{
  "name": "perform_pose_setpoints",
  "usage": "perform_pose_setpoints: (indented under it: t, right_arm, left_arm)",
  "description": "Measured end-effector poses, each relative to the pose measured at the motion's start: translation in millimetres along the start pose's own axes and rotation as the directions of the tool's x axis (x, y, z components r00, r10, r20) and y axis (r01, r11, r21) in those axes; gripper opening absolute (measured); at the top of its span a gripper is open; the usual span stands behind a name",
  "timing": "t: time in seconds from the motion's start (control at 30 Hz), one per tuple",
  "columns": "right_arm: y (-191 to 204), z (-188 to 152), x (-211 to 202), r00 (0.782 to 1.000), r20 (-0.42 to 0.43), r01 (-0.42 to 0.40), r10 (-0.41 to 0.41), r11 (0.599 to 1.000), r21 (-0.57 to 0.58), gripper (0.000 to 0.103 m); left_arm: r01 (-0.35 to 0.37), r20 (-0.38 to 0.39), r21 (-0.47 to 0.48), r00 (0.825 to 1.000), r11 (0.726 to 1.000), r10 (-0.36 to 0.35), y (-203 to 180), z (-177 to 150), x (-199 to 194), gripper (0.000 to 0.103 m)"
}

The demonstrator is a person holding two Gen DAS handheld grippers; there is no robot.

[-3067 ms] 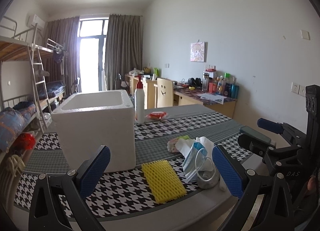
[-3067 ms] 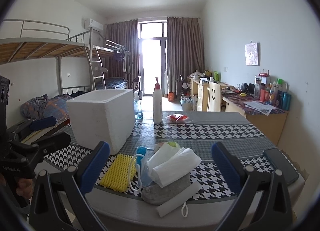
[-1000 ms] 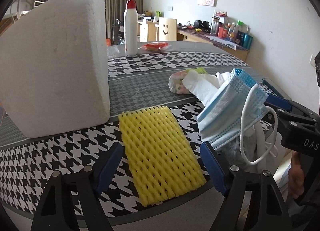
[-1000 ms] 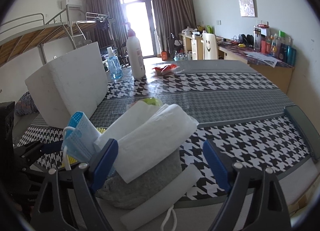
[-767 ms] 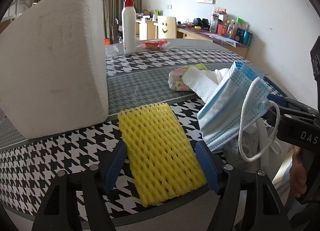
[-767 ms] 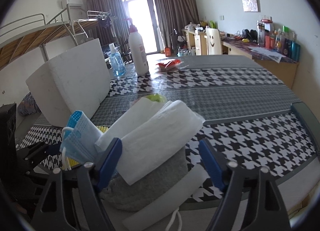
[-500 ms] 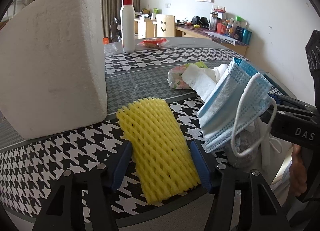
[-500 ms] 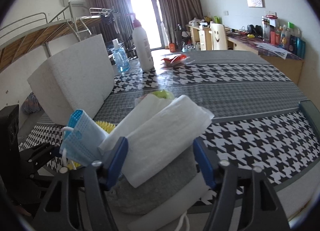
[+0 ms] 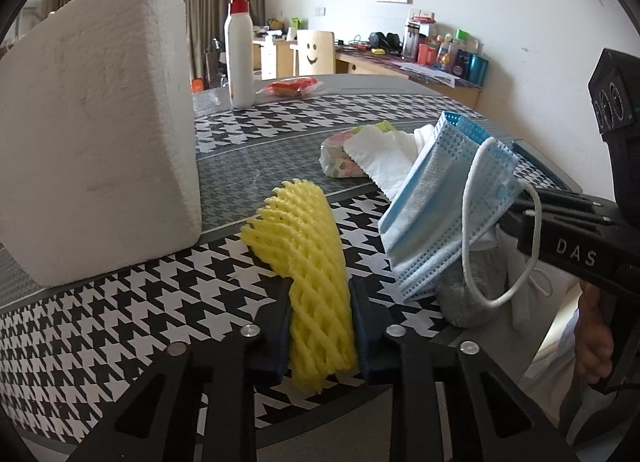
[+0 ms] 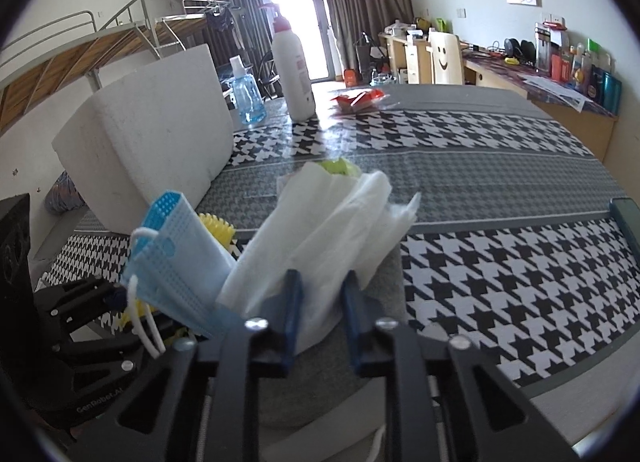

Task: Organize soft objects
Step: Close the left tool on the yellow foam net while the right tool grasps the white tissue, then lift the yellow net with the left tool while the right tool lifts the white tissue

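Note:
My left gripper [image 9: 320, 314] is shut on the yellow foam net [image 9: 308, 258], which buckles upward between the jaws on the houndstooth table. My right gripper [image 10: 320, 314] is shut on a white folded cloth [image 10: 324, 229] lying on a grey cloth [image 10: 320, 394]. A blue face mask [image 10: 180, 258] leans against that pile; it also shows in the left wrist view [image 9: 448, 201]. A floral soft item [image 9: 340, 153] lies behind. The white foam box [image 9: 92, 133] stands at the left, also in the right wrist view [image 10: 156, 129].
A white pump bottle [image 9: 239, 57] and a red packet [image 9: 290, 86] stand farther back on the table [image 10: 500, 165]. A blue sanitiser bottle [image 10: 246, 95] is behind the box. A dark flat object [image 10: 628, 221] lies at the right table edge.
Both grippers have moved in low over the table and closed: the left onto the yellow foam net, squeezing it into a hump, the right onto the white cloth.

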State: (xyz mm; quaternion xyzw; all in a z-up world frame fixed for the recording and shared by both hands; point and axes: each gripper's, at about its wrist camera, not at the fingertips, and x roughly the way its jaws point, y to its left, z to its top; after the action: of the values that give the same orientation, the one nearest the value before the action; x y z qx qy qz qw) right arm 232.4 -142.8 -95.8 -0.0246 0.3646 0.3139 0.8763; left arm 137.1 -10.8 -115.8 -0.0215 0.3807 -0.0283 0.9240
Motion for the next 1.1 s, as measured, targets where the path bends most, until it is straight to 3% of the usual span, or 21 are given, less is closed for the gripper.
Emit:
perform_pose_setpoints:
  t: [0.17, 1.1]
  right_arm:
    - [1.5, 4.1, -10.2, 1.000, 0.030, -0.003, 0.003, 1.000, -0.012, 0.012]
    - [18.2, 41.8, -62.0, 0.978, 0.209, 0.002, 0.008, 0.999, -0.048, 0.010]
  left_arm:
    - [0.022, 0.026, -0.004, 0.999, 1.000, -0.022, 2.2, -0.5, -6.7, 0.022]
    - [0.028, 0.212, 0.039, 0.977, 0.999, -0.035, 10.4, 30.9, -70.9, 0.022]
